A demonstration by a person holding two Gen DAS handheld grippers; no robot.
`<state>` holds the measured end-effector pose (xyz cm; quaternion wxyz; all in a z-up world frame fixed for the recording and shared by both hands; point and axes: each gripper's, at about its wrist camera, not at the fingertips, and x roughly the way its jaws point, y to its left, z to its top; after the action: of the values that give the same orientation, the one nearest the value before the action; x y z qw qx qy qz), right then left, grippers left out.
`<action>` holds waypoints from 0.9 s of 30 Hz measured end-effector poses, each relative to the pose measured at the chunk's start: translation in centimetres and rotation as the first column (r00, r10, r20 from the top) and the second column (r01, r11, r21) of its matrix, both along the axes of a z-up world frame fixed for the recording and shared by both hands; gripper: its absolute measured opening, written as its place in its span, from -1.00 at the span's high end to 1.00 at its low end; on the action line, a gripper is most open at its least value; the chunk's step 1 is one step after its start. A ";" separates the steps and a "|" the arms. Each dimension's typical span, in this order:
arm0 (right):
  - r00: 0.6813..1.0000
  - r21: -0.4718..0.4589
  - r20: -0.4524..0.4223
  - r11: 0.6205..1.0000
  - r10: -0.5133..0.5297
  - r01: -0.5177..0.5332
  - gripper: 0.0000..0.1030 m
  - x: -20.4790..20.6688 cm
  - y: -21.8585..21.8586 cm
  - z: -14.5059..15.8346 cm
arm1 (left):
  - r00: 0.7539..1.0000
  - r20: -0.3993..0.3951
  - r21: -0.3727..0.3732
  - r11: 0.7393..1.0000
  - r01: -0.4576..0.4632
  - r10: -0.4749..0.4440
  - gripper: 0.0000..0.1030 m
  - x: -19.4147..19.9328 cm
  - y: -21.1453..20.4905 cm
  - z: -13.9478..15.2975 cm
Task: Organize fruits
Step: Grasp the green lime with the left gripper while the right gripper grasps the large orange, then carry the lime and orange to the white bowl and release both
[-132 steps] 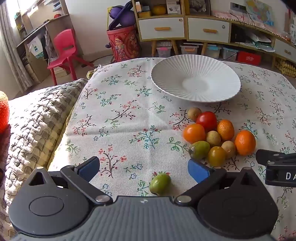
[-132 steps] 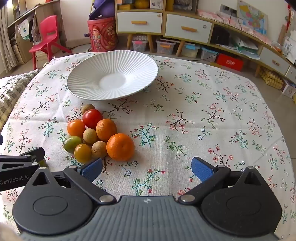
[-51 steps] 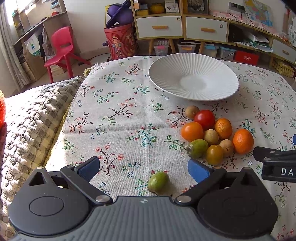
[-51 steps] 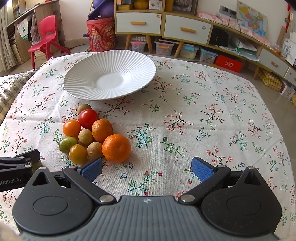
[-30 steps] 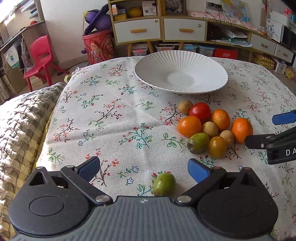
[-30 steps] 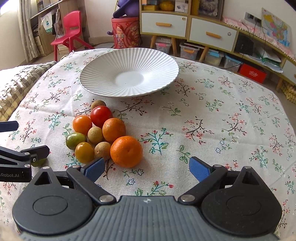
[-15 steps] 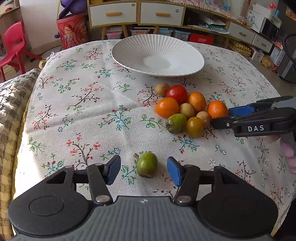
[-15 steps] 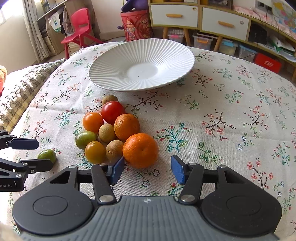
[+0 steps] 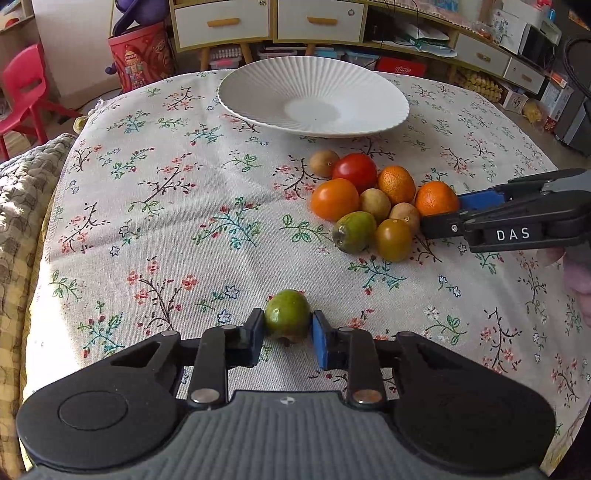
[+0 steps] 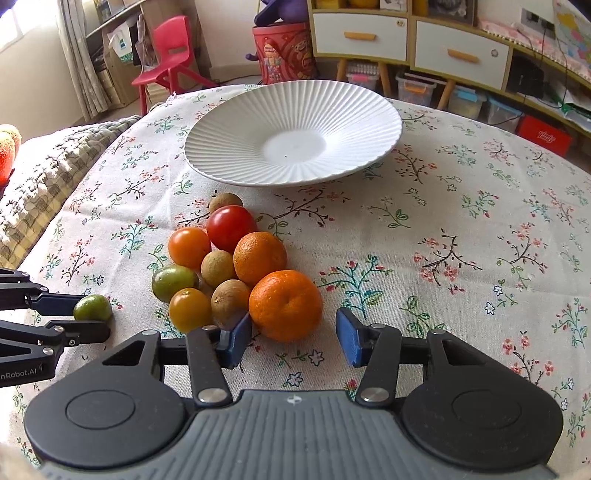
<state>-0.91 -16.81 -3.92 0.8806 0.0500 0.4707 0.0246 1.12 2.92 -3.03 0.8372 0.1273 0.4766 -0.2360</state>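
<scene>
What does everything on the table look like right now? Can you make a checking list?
Surface: flowered tablecloth, fruit directly on it.
Job's things: ribbed white plate holds nothing; lone small green fruit; big orange tangerine at cluster's near edge.
Clutter: nothing seen.
Grippers: left gripper shut on the green fruit; right gripper closing around the tangerine, right pad not touching.
Cables: dark cords by cabinet.
Surroundings: red plastic chair, white drawers.

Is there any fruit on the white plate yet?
No, the white plate holds nothing, while the cluster of fruits lies on the floral tablecloth in front of it.
</scene>
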 end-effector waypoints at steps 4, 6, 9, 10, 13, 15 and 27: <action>1.000 -0.005 0.003 1.000 0.010 -0.010 0.26 0.0 0.2 0.0 | 1.000 -0.001 -0.012 1.000 -0.013 0.013 0.85 0.1 0.1 0.1; 1.000 -0.006 0.004 1.000 0.014 -0.014 0.25 0.0 0.2 0.1 | 1.000 -0.007 -0.023 0.999 -0.024 0.024 0.85 0.2 0.2 0.1; 1.000 0.001 0.008 1.000 0.007 -0.007 0.24 0.0 0.0 0.1 | 1.000 0.004 -0.025 0.999 -0.027 0.027 0.85 0.1 0.1 0.2; 1.000 0.002 0.009 1.000 0.007 -0.007 0.24 0.0 0.0 0.1 | 1.000 0.011 -0.024 0.999 -0.025 0.025 0.85 0.0 0.0 0.3; 1.000 -0.008 0.012 1.000 0.013 -0.013 0.24 0.1 0.1 0.1 | 0.999 0.030 -0.025 0.999 -0.024 0.024 0.85 -0.2 -0.1 0.6; 1.000 -0.019 0.013 1.000 0.020 -0.019 0.25 0.2 0.3 0.1 | 0.999 0.038 -0.029 0.999 -0.025 0.026 0.85 -0.2 -0.2 0.7; 1.000 -0.040 0.021 0.999 0.013 -0.012 0.30 0.2 0.6 0.7 | 0.994 0.090 -0.048 0.997 -0.055 0.059 0.85 -0.1 -0.1 1.8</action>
<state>-0.68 -16.25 -3.24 0.8861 0.0290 0.4621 0.0214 1.03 2.82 -1.23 0.8672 0.1051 0.4358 -0.2168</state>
